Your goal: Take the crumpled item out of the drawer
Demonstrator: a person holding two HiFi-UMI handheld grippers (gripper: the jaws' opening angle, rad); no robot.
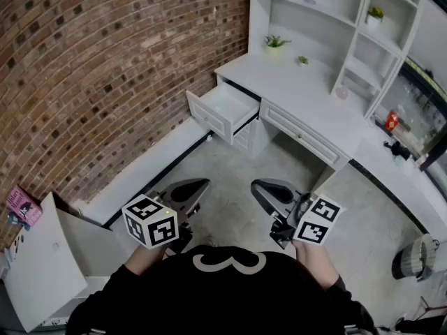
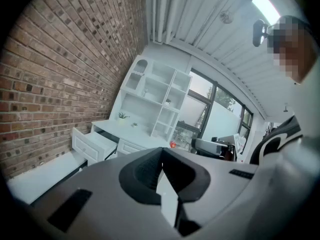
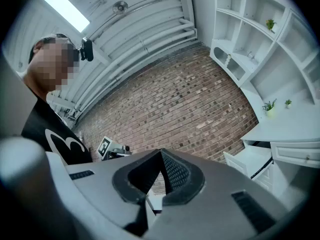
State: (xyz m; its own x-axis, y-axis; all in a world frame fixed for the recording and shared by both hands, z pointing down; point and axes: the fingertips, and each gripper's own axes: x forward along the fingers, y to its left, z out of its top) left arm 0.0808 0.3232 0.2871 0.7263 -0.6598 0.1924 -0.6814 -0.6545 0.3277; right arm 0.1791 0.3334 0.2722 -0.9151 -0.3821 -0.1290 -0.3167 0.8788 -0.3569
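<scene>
The white desk [image 1: 293, 82] stands against the brick wall, and its left drawer [image 1: 225, 110] is pulled open. The inside of the drawer looks white from here, and no crumpled item shows in it. The same open drawer [image 2: 92, 144] appears far off in the left gripper view, and the drawer [image 3: 250, 161] shows again in the right gripper view. Both grippers are held low near my body, well short of the desk. My left gripper [image 1: 201, 183] has its jaws together with nothing between them, as does my right gripper [image 1: 257, 185]. Up close, the left gripper [image 2: 161, 151] and right gripper [image 3: 160, 151] both look empty.
A hutch with shelves sits on the desk, with a potted plant [image 1: 276, 42] and a smaller one [image 1: 302, 60] at its back. A white cabinet [image 1: 42, 271] is at the near left, and a wastebasket [image 1: 413, 255] at the right. Grey floor lies between me and the drawer.
</scene>
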